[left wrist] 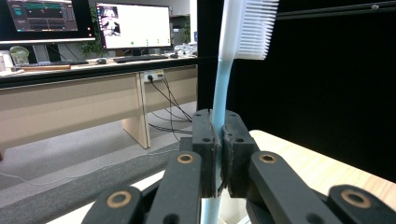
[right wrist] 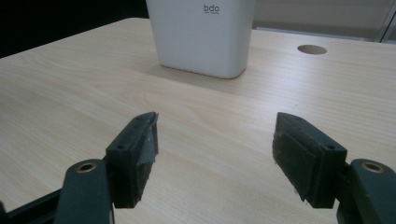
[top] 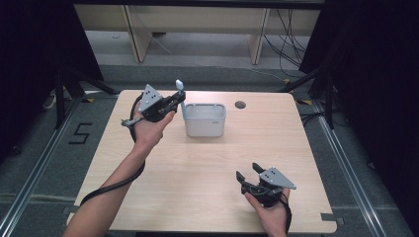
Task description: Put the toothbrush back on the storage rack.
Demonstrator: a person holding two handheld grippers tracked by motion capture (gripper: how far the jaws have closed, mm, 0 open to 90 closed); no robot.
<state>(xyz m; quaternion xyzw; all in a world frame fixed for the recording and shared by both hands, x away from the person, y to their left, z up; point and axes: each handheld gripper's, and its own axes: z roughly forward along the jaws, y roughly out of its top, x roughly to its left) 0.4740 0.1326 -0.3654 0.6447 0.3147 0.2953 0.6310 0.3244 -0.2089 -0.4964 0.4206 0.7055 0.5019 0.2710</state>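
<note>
A light blue toothbrush (left wrist: 219, 88) with white bristles stands upright between the black jaws of my left gripper (left wrist: 219, 154), which is shut on its handle. In the high view that left gripper (top: 179, 101) hangs just left of a white rectangular container (top: 205, 120), with the toothbrush (top: 181, 96) rising above the container's left rim. My right gripper (top: 249, 171) rests low near the table's front right, open and holding nothing. The right gripper view has my right gripper (right wrist: 215, 154) with jaws wide apart, facing the white container (right wrist: 201, 35) across bare wood.
The container stands at the back middle of a light wooden table (top: 197, 187). A round cable hole (top: 240, 104) lies right of it. Beyond the table are a desk, monitors (left wrist: 133, 25) and cables on the floor. Dark curtains flank both sides.
</note>
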